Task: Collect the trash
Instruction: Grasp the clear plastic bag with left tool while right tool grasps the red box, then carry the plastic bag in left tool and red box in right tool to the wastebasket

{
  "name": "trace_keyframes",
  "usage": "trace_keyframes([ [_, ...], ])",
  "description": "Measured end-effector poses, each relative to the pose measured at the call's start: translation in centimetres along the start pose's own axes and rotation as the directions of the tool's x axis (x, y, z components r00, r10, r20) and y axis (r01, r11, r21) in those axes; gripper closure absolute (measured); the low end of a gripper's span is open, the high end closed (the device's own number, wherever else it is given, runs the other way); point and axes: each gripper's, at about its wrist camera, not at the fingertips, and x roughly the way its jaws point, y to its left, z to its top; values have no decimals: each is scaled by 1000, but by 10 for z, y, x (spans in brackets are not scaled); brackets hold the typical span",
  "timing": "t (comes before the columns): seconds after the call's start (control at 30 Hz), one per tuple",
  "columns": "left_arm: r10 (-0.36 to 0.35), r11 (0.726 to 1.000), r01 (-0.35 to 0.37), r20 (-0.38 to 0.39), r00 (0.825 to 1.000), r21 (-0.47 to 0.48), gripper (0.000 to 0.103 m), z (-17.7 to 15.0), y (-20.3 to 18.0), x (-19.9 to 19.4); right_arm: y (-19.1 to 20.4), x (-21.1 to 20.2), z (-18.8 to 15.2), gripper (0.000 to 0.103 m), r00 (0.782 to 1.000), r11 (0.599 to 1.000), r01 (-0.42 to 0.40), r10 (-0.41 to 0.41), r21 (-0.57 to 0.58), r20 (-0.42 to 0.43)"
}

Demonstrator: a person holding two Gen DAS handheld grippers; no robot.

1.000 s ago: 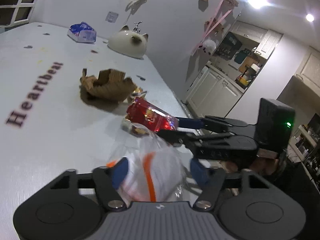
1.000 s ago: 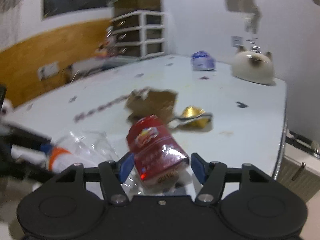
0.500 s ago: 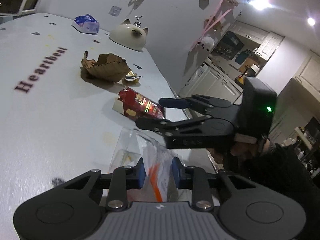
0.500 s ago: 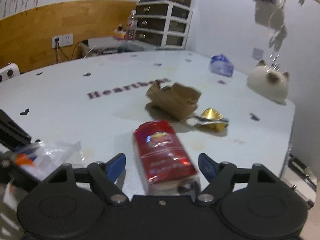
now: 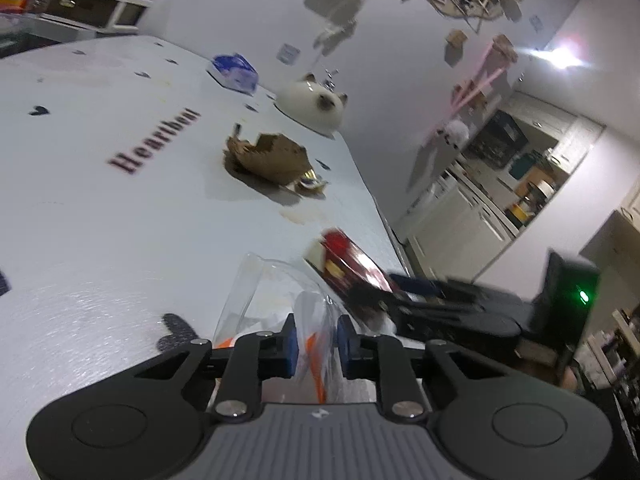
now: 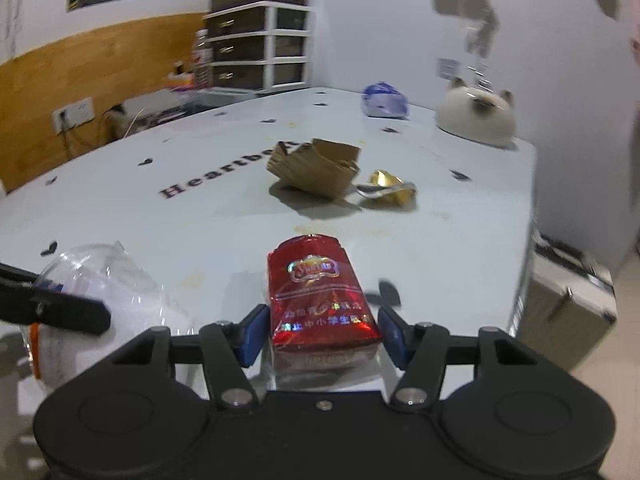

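Note:
My left gripper (image 5: 317, 346) is shut on the rim of a clear plastic bag (image 5: 276, 304) with an orange band, held at the table's near edge. The bag also shows in the right wrist view (image 6: 108, 292), at the left. My right gripper (image 6: 322, 334) has its pads close on either side of a red snack packet (image 6: 318, 300), which lies on the table. The packet shows in the left wrist view (image 5: 348, 268), just right of the bag's mouth. A crumpled brown paper piece (image 6: 316, 168) and a gold foil wrapper (image 6: 388, 192) lie further back.
The white table (image 6: 200, 224) bears the word "Heartbeat". A cat-shaped white object (image 6: 476, 120) and a blue-white packet (image 6: 384, 106) sit at the far edge. The table's right edge drops to a grey case (image 6: 568, 300) on the floor.
My right gripper has narrowed around the red packet and drawn it back toward the bag. My left gripper stayed shut on the bag.

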Motion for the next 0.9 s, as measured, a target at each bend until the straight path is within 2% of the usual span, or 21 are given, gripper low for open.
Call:
trace_keyframes([
  [0.2, 38, 999, -38, 22, 999, -26, 83, -12, -6, -14, 19, -39, -29, 43, 998, 993, 54, -55, 102, 7],
  [0.27, 47, 998, -46, 27, 999, -37, 83, -18, -9, -18, 32, -52, -40, 43, 997, 992, 72, -73, 105, 5],
  [0.47, 56, 996, -52, 50, 997, -67, 83, -35, -15, -27, 66, -91, -63, 44, 997, 992, 41, -48, 116, 54],
  [0.63, 69, 996, -67, 42, 997, -58, 83, -44, -23, -34, 94, -94, -74, 45, 997, 996, 66, -68, 67, 34],
  [0.7, 83, 996, -82, 34, 996, -43, 81, -48, -25, -39, 96, -95, -77, 45, 996, 995, 82, -85, 65, 42],
  [0.9, 58, 998, -58, -12, 998, -22, 80, -58, -22, -53, 97, -96, -80, 46, 995, 995, 88, -90, 54, 42],
])
